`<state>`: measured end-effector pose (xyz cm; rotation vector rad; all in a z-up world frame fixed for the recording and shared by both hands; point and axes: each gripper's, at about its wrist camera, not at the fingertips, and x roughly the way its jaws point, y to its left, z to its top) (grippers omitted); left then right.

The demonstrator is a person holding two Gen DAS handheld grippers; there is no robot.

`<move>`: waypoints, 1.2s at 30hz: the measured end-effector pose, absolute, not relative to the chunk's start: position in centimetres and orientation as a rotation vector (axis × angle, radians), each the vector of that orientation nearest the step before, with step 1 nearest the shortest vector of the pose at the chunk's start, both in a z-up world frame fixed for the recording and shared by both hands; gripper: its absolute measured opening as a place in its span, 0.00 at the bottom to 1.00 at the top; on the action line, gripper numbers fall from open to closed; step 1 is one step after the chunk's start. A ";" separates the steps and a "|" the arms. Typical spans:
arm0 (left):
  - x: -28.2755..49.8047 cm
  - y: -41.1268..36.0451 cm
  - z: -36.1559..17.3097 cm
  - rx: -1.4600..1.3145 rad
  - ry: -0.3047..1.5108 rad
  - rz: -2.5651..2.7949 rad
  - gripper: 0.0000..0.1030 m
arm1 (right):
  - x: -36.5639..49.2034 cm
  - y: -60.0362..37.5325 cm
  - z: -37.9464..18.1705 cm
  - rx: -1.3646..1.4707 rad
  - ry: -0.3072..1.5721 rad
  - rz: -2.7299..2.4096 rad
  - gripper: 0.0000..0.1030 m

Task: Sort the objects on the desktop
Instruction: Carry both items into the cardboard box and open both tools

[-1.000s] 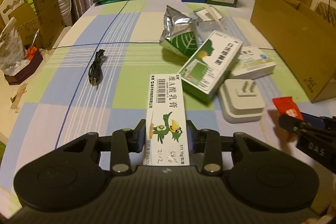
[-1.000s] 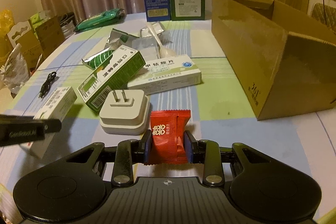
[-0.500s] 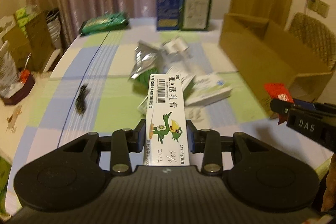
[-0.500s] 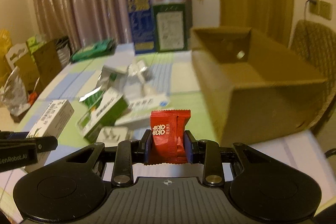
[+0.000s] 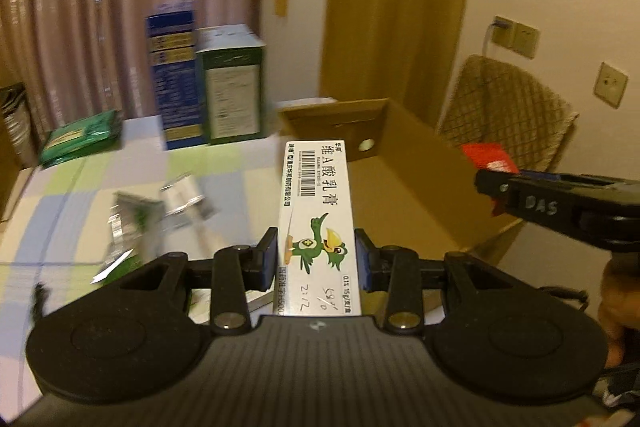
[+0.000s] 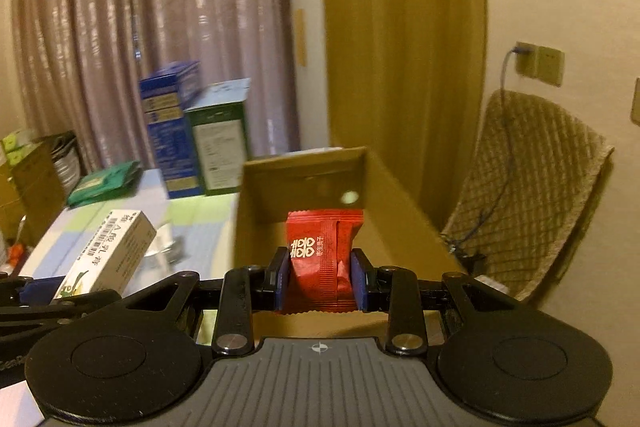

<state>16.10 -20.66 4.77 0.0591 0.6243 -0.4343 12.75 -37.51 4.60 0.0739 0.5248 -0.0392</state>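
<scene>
Two items were clamped: left gripper [image 5: 316,261] held the ointment box [image 5: 316,223], right gripper [image 6: 320,277] the red packet [image 6: 322,251], neither yet in the cardboard box [image 6: 400,195]; clutter remained on the table [image 5: 60,211]

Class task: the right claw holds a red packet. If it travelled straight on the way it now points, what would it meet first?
Probably the cardboard box: the right claw, shut on the red packet, points into its open top, toward the far wall with the round hole. Depth is uncertain.

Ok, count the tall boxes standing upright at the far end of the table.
2: the blue box on the left, and the green box touching its right side. Motion blur could hide others.
</scene>
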 end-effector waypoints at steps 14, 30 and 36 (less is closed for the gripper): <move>20.8 -28.5 0.1 0.061 0.679 -0.507 0.32 | 17.7 -43.8 0.7 0.090 0.613 -0.049 0.28; 20.7 -25.3 0.2 0.064 0.659 -0.426 0.40 | 20.0 -44.3 -0.3 0.136 0.615 0.000 0.29; 19.3 -22.6 0.6 0.051 0.658 -0.386 0.42 | 19.3 -44.4 0.8 0.174 0.578 0.018 0.64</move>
